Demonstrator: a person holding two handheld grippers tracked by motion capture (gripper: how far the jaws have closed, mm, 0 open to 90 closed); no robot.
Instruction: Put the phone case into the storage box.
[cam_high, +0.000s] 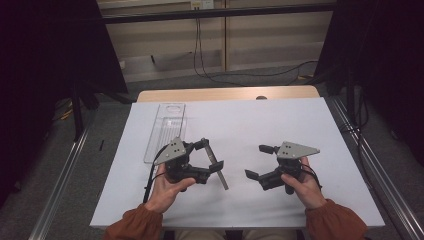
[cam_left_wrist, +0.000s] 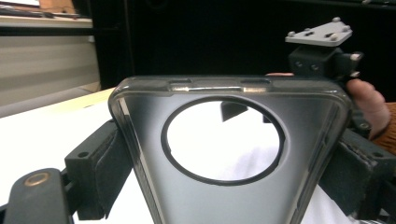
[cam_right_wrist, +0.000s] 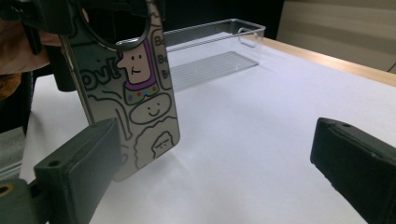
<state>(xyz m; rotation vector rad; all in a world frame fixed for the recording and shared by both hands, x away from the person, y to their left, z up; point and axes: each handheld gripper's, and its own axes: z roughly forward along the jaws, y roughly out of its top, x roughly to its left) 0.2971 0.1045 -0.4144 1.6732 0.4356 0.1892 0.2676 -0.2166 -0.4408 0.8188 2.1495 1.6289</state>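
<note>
The left gripper (cam_high: 212, 155) holds a phone case (cam_high: 216, 165) between its two jaws, clamped across the case's width near the end with the round camera cutout. In the left gripper view the phone case (cam_left_wrist: 219, 196) stands right in front of the camera, its smoky translucent inner face toward the lens and the big circular opening sitting just above the jaws (the white worktop shows through it). From above the case reads as a thin grey strip, seen nearly edge-on, slanting down from the gripper toward the worktop (cam_high: 280, 125); whether its lower end touches the surface I cannot tell.

The right gripper (cam_high: 262, 161) is spread wide with nothing between its jaws, well apart from the case and facing it. Its own view shows the case's (cam_right_wrist: 140, 107) outer face, printed with cartoon faces and lettering.

The top of that printed face is cut off by the frame and partly covered by the left gripper. A clear plastic tray (cam_high: 166, 131) lies on the worktop beyond the left gripper.
</note>
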